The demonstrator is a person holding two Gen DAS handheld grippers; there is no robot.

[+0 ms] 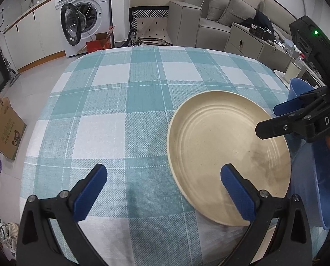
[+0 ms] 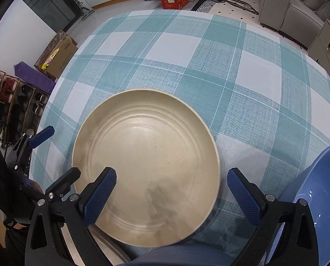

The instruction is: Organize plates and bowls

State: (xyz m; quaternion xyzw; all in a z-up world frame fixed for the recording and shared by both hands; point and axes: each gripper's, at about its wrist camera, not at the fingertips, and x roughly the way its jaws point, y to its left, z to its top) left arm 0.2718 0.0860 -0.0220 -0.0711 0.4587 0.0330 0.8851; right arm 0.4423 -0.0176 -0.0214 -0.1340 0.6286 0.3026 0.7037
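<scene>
Checked tablecloth (image 2: 242, 71) | beige plate (image 2: 146, 168) beneath right gripper (image 2: 171, 194) | both jaws spread, empty

The left wrist view looks forward and down across the checked tablecloth (image 1: 129, 102) toward the far room. The right wrist view looks more steeply down, apparently from closer. Both views share the beige plate (image 1: 227, 155) (image 2: 146, 168) and tablecloth.

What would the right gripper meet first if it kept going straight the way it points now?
Most likely the beige plate: the right gripper is open and aimed down at it, one finger over its surface, the other just beyond its rim. Its height above the plate is unclear.
</scene>
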